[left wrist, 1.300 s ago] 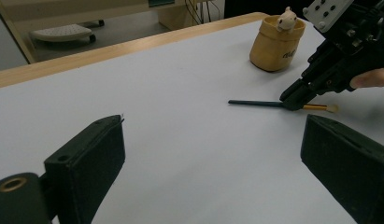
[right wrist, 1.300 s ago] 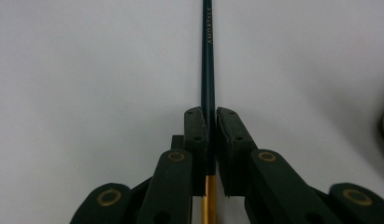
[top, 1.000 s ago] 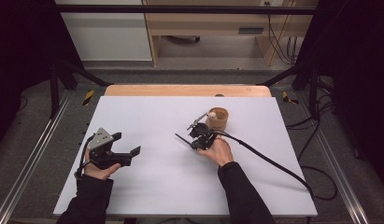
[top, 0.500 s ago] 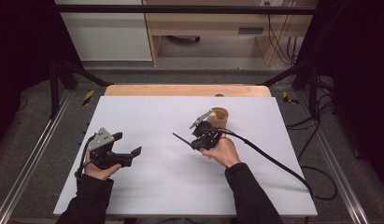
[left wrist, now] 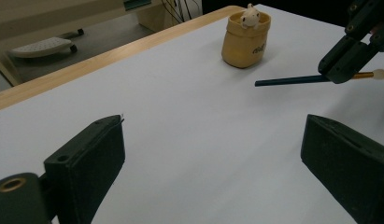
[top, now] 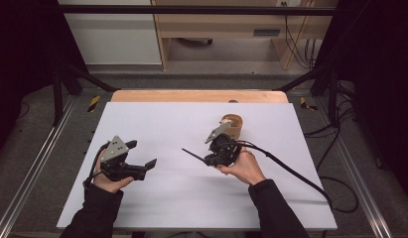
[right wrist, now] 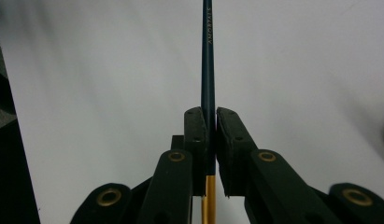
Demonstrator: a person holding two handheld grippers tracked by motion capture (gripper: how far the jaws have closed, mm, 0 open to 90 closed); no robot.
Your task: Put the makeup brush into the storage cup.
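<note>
- High view: right tongs sit just right of frame centre, held in the person's right hand, clamped on a dark pencil that sticks out toward the left.
- Same view: left tongs at lower left of the frame, in the left hand, jaws spread wide, nothing between them.
- Same view: small tan pouch stands upright on the white table, just above the right tongs in the frame, apart from the pencil.
- A black cable trails from the right tongs toward the lower right.
- Right gripper view: the jaws are pinched on the pencil; the dark teal shaft runs straight up the middle of the frame, and a gold section with the end shows below the pads.
- Pencil is off the table, white surface behind it is blurred.
- Left gripper view: own two jaws stand far apart at lower left and lower right, bare table between them.
- Same view: the pouch is at upper centre-right with a small white figure poking out of its top.
- Same view: right tongs at the upper right edge hold the pencil roughly level, dark tip pointing left, pale eraser end sticking out to the right.
- Wooden table edge runs along the upper left; floor beyond it.
</note>
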